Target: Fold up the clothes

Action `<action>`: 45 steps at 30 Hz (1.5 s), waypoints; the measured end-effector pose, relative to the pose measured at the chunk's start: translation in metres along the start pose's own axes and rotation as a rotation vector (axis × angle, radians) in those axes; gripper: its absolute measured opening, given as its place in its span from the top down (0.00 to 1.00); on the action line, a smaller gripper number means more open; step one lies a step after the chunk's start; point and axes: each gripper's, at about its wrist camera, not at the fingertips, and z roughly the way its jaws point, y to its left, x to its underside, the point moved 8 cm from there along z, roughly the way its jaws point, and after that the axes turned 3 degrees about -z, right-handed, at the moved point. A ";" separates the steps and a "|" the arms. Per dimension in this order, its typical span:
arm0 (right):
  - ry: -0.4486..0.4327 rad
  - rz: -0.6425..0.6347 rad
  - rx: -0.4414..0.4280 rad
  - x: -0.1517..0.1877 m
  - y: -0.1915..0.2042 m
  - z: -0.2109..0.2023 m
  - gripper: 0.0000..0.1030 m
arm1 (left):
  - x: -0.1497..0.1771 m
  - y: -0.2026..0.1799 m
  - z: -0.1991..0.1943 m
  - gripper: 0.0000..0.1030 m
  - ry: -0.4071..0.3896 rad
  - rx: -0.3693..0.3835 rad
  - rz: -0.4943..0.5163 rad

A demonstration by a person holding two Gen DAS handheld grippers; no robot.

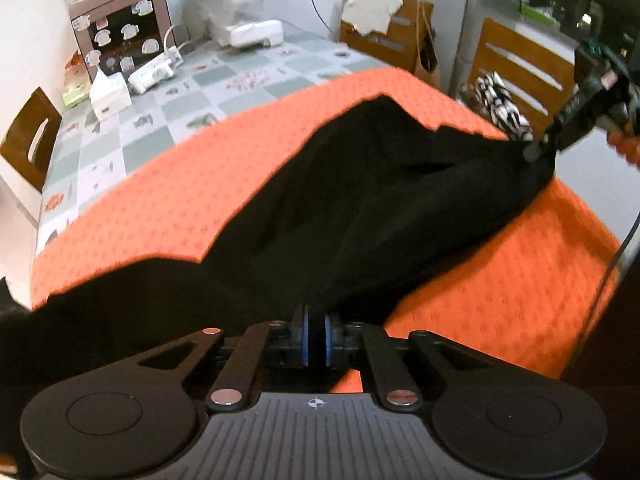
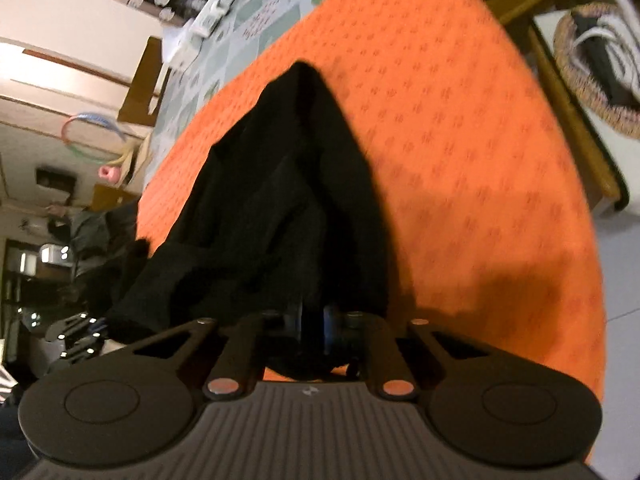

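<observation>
Black cloth fills the near ground in both views: a dark garment (image 1: 360, 208) lying on an orange cover (image 1: 168, 208) over the table. Left gripper (image 1: 316, 338) sits at the bottom of the left wrist view, blue pads nearly together w/ a bunch of the garment pinched between them, so it's closed on the fabric. What kind of garment it is can't be told; folds are dark and blurred, no seams or collar readable. Its lower left part runs off into shadow at the frame edge.

Right gripper (image 2: 316, 334) in its own view is also closed on the garment; pads mostly buried in black cloth, only a bit of blue shows. Garment rises from there to a peak (image 2: 304, 72) further out on the cover.

Left view alone shows the right gripper from outside (image 1: 538, 150), at the far right, biting the garment's far corner, cloth stretched between the 2 grippers. A hand's fingers (image 1: 624, 146) are cut off at the edge there. A black-and-white patterned item (image 1: 496, 104) lies behind, by a wooden chair (image 1: 520, 64).

Further back, left view only: checked tablecloth (image 1: 224, 80), a white box (image 1: 110, 94), a small oven w/ stickers (image 1: 120, 28).

Right view only: a woven basket (image 2: 596, 64) at the right, contents unclear, partly cut off.
</observation>
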 end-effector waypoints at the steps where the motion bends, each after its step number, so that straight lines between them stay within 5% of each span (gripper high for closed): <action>1: 0.008 0.008 -0.013 0.005 0.002 -0.001 0.90 | 0.005 0.000 -0.004 0.91 0.009 -0.009 0.001; 8: -0.060 0.113 -0.253 0.022 0.051 -0.045 0.91 | -0.003 0.021 -0.038 0.91 -0.028 -0.118 -0.123; 19: -0.219 0.077 -0.173 -0.012 0.045 -0.026 0.92 | -0.038 0.027 0.002 0.91 -0.016 -0.264 -0.059; 26: -0.286 0.055 -0.214 -0.021 0.064 -0.054 0.92 | -0.084 0.038 -0.032 0.91 -0.174 -0.340 -0.042; 30: -0.366 0.009 -0.245 -0.057 0.100 -0.083 0.92 | -0.143 0.054 -0.053 0.91 -0.297 -0.417 -0.020; 38: -0.500 -0.126 -0.266 -0.189 0.186 -0.115 0.93 | -0.273 0.117 -0.101 0.91 -0.469 -0.596 -0.008; 45: -0.572 -0.223 -0.291 -0.270 0.254 -0.151 0.93 | -0.342 0.136 -0.147 0.91 -0.600 -0.656 -0.026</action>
